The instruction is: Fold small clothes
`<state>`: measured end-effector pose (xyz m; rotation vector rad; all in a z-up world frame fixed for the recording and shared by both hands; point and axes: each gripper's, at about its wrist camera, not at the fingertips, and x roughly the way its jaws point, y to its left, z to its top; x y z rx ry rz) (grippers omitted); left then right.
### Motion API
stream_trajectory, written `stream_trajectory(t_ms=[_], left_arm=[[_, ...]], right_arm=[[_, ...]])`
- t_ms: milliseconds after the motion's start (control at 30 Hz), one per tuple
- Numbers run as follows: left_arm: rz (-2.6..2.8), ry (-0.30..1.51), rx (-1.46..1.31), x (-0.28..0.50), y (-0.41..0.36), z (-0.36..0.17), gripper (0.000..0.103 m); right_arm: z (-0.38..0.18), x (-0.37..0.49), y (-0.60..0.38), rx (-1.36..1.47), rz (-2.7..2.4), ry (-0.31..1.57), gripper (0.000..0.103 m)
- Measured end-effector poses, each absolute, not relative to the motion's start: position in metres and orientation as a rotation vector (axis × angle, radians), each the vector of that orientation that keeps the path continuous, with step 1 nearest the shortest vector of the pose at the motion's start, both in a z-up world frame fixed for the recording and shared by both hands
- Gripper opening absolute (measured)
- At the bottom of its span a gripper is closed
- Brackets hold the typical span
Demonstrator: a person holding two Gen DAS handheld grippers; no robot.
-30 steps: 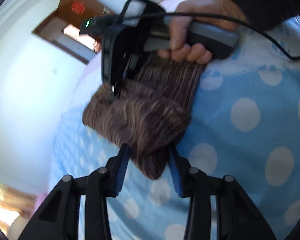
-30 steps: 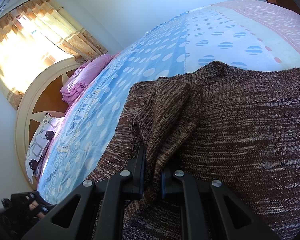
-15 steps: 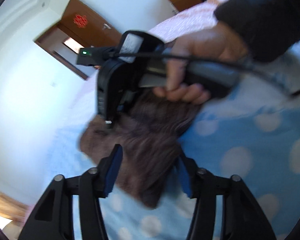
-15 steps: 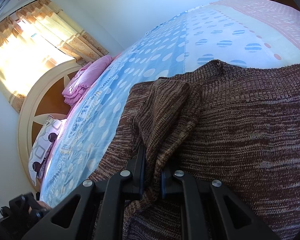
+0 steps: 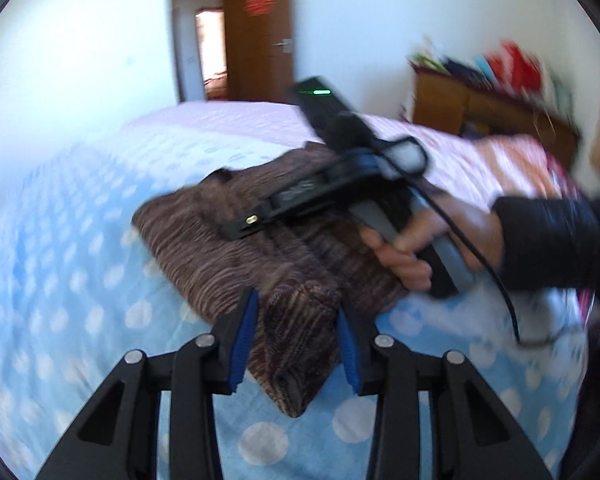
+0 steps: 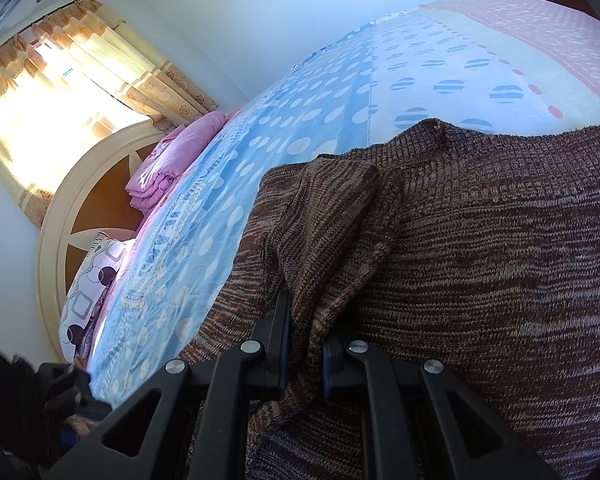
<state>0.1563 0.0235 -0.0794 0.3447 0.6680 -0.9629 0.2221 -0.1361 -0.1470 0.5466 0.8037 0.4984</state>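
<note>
Spread over a bed (image 6: 284, 128) in blue spotted cloth: brown knit sweater (image 6: 500, 240), near the pink-striped foot end, a fold bunched up on top. Behind, at the head end: pink quilt (image 6: 172, 160) and patterned pillow (image 6: 88, 288). Right gripper (image 6: 305, 340) clenched tight on that raised fold, handle gripped by a hand (image 5: 432, 240) in a dark sleeve (image 5: 548, 240). Left gripper (image 5: 296, 340) astride the sweater's hanging end, jaws just closing in, blue pads (image 5: 242, 336) against the knit on both sides; firm squeeze or loose touch, impossible to tell.
</note>
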Motion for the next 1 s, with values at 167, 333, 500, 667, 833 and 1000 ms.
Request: stream_trajectory(t_ms=[167, 333, 500, 667, 833, 1000], left_arm=[[-0.916, 0.642, 0.430, 0.143, 0.007, -0.096, 0.041], [-0.920, 0.554, 0.617, 0.117, -0.015, -0.101, 0.041], [-0.905, 0.552, 0.612, 0.114, -0.015, -0.098, 0.019], [-0.870, 0.600, 0.405, 0.134, 0.001, -0.081, 0.014], [-0.875, 0.613, 0.210, 0.145, 0.004, -0.059, 0.013], [-0.904, 0.571, 0.147, 0.142, -0.018, -0.050, 0.013]], right_arm=[[-0.147, 0.222, -0.136, 0.549, 0.500, 0.804, 0.011], [-0.145, 0.226, -0.140, 0.595, 0.511, 0.832, 0.017], [-0.141, 0.241, -0.138, 0.660, 0.512, 0.855, 0.029], [-0.130, 0.244, -0.124, 0.528, 0.443, 0.841, 0.013], [-0.097, 0.233, -0.115, 0.351, 0.409, 0.782, 0.009], [-0.064, 0.230, -0.135, 0.255, 0.399, 0.739, 0.009]])
